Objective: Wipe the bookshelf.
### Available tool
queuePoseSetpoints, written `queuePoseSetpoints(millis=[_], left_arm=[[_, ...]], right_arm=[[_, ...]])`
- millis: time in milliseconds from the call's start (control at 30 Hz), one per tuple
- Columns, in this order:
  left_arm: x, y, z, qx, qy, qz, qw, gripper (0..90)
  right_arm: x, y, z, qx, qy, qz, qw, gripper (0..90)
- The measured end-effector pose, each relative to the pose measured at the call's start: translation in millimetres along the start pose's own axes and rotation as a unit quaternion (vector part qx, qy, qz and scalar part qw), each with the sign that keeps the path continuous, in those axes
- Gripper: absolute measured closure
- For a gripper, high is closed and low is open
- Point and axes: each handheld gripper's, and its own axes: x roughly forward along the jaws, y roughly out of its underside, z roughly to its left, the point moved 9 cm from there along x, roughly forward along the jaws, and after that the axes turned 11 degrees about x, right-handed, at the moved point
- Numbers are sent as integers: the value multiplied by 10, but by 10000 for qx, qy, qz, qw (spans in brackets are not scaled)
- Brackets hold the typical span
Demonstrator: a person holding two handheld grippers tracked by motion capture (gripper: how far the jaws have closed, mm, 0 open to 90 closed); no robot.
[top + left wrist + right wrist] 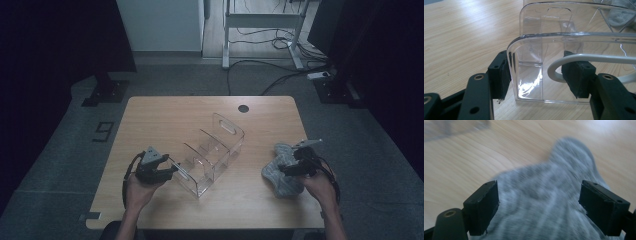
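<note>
A clear plastic organizer with several dividers lies slanted in the middle of the wooden table. My left gripper is at its near-left end. In the left gripper view the left gripper is open, its jaws standing on either side of the near corner of the organizer, and the left pad is against the wall. A grey sock pile lies at the right. My right gripper hangs over it, and the right gripper is open with the sock between its jaws.
A round cable hole sits near the table's far edge. On the floor beyond it are a white desk frame, loose cables and dark stand bases. A white cable loop crosses the left gripper view.
</note>
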Motion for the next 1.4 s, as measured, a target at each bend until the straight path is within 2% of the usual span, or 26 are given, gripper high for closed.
queuePoseSetpoints(millis=[67,167,233,333,433,500,633,767,833,933,1033,1167,1400], left_arm=[[-1,3,0,-23,-8,-13,10000,415],[1,7,5,-60,-25,-25,10000,407],[1,8,5,-81,-26,-30,10000,399],[1,9,2,-89,-26,-35,10000,400],[-2,7,-5,-90,-41,-32,9999,413],[-7,8,-7,-58,-31,-19,10000,416],[-11,6,-8,-30,-61,-21,10000,430],[-17,8,-9,-11,-43,-20,10000,435],[-20,8,-13,-9,-30,-20,10000,437],[-28,11,-15,4,-2,-22,10000,439],[-37,18,-13,21,21,-35,10000,441],[-52,29,-16,29,55,-33,10000,441],[-85,49,-29,75,163,-6,9998,441]], right_arm=[[94,73,-73,137,-20,98,9999,150],[228,193,-141,224,31,385,9990,147],[307,275,-163,221,35,622,9978,143],[369,321,-171,131,91,721,9973,155],[403,340,-175,83,252,774,9966,234],[393,333,-188,136,372,746,9964,300],[357,340,-200,323,406,695,9962,463],[325,350,-219,522,392,708,9953,553],[309,344,-224,549,376,668,9955,580],[254,307,-198,605,266,549,9963,589],[148,203,-139,586,159,256,9978,590],[49,99,-36,434,22,16,9991,588],[-35,-79,171,181,-163,-161,9996,584]])
